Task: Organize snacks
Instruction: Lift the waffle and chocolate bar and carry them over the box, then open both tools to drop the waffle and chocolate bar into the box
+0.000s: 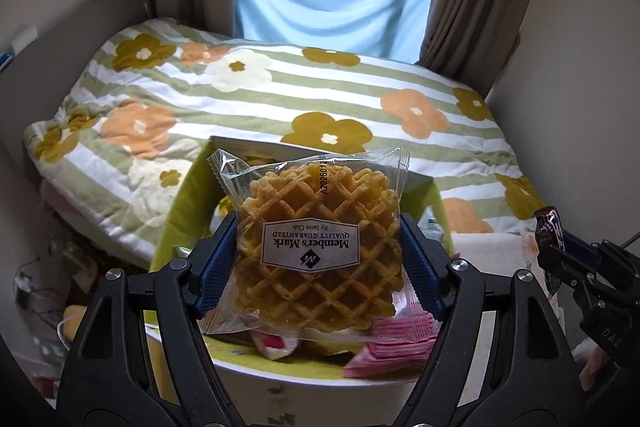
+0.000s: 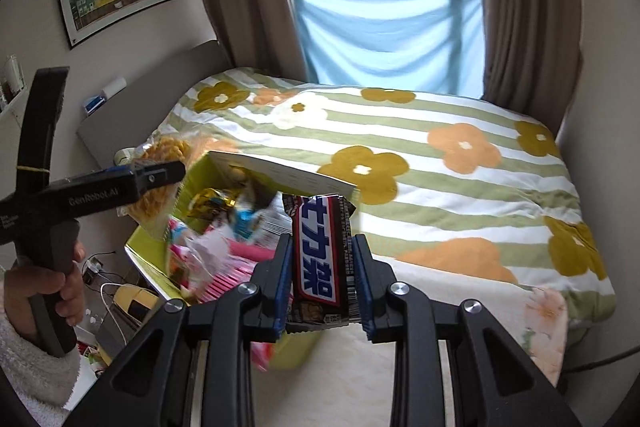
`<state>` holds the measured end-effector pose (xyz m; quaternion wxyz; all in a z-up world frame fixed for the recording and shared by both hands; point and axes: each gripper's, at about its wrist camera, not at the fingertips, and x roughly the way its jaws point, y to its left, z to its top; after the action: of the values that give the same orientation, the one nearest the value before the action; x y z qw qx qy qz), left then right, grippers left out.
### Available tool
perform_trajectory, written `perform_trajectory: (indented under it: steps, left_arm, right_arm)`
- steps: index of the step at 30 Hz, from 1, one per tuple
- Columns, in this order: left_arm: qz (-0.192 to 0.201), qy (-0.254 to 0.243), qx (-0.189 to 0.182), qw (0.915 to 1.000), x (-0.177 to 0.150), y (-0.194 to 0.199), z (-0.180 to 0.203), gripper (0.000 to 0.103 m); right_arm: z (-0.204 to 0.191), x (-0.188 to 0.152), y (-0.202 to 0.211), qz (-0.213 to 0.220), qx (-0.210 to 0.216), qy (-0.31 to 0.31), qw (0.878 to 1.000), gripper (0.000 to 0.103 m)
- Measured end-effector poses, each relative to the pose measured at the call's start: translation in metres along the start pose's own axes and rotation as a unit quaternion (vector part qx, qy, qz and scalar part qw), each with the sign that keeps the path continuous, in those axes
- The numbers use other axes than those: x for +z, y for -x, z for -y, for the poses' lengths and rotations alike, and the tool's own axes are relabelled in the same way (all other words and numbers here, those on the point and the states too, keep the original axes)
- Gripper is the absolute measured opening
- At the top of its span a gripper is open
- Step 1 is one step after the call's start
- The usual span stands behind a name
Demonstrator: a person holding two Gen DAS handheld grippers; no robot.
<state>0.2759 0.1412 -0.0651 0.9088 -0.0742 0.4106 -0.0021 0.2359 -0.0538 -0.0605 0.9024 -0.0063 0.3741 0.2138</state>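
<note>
Above the flowered bed (image 1: 360,95), left gripper (image 1: 318,243) clamps a waffle packet (image 1: 316,247), right gripper (image 2: 322,271) a chocolate bar (image 2: 320,259).

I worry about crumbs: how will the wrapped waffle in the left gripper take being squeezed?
The waffle packet is probably light and fairly stiff, standing upright in the left gripper. Its thin lattice looks brittle, so hard pinching may crack it. The glossy wrapper could slip.

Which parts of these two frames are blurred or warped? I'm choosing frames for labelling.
Left wrist view: the waffle packet is sharp, with glare on its wrapper; the pink packets below smear. Right wrist view: the chocolate bar reads clearly, while the snacks in the green box are streaked. Both views bend the curtains and darken at the corners.
</note>
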Motion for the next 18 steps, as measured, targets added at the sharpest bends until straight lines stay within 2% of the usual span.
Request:
perform_trajectory:
  steps: [5, 10, 12, 14, 16, 18]
  left_arm:
    - [-0.036, -0.017, -0.006, 0.9992, -0.002, -0.032, -0.042, 0.073]
    - [-0.071, -0.036, -0.022, 0.9966, -0.008, -0.063, -0.056, 0.074]
    - [-0.084, -0.039, -0.031, 0.9952, -0.010, -0.072, -0.058, 0.079]
    - [-0.089, -0.041, -0.035, 0.9945, -0.011, -0.077, -0.060, 0.097]
    - [-0.083, -0.048, -0.027, 0.9950, -0.014, -0.078, -0.062, 0.103]
    - [-0.086, -0.058, -0.015, 0.9945, -0.017, -0.079, -0.064, 0.103]
  right_arm:
    - [-0.043, 0.012, -0.044, -0.016, 0.004, -0.006, 1.000, 0.026]
    - [-0.063, 0.015, -0.074, -0.034, 0.004, -0.024, 0.999, 0.026]
    - [-0.067, 0.016, -0.082, -0.042, 0.001, -0.031, 0.999, 0.026]
    - [-0.070, 0.018, -0.087, -0.046, -0.002, -0.034, 0.998, 0.026]
    - [-0.071, 0.018, -0.090, -0.051, -0.005, -0.036, 0.998, 0.026]
    - [-0.071, 0.019, -0.094, -0.056, -0.004, -0.036, 0.998, 0.026]
